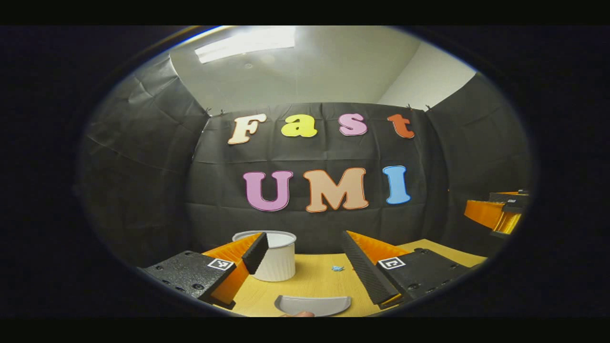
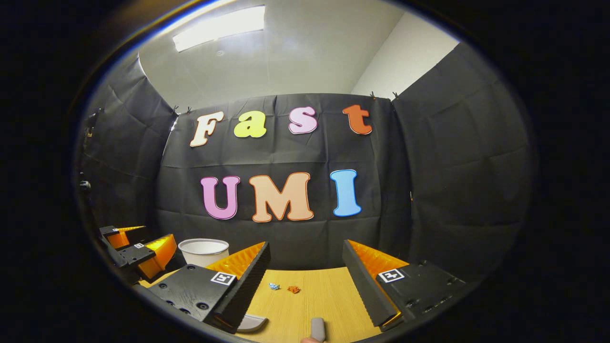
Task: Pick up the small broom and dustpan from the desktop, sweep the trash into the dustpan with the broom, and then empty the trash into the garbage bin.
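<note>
A grey dustpan (image 1: 312, 305) lies on the wooden desktop (image 1: 314, 281) just below my left gripper (image 1: 304, 237), which is open and holds nothing. A small blue scrap (image 1: 338, 268) lies beyond the dustpan, between the fingers. In the right gripper view, a blue scrap (image 2: 273, 286) and an orange scrap (image 2: 293, 289) lie on the desktop (image 2: 324, 295) ahead of my open, empty right gripper (image 2: 306, 245). A grey corner of the dustpan (image 2: 252, 324) peeks out under its left finger. A grey rounded handle end (image 2: 318, 328) shows at the bottom edge; I cannot tell if it is the broom's.
A white ribbed bin (image 1: 279, 259) stands at the back left of the desktop, partly behind my left finger; it is the same bin (image 2: 204, 251) in the right gripper view. The other gripper (image 1: 498, 212) hovers far right; the left gripper (image 2: 138, 250) shows far left.
</note>
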Demonstrator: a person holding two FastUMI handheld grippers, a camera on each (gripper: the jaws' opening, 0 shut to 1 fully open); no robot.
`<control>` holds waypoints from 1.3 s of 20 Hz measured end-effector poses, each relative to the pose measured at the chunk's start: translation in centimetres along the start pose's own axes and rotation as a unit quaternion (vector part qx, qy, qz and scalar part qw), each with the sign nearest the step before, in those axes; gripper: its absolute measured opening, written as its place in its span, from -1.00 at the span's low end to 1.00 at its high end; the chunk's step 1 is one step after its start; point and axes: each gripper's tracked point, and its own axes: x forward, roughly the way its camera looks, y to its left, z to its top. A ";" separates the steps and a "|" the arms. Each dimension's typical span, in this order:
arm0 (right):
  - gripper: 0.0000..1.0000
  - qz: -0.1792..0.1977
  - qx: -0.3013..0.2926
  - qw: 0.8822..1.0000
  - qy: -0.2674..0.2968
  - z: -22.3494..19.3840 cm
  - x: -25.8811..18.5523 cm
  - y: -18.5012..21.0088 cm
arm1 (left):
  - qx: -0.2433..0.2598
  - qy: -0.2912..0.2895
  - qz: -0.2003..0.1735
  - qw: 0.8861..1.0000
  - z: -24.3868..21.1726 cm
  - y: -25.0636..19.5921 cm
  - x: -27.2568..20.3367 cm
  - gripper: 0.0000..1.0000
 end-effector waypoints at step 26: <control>0.84 0.037 -0.030 0.998 0.030 -2.5 1.2 -2.2 | -0.008 0.042 -0.009 0.999 -2.3 -2.4 -0.1 0.87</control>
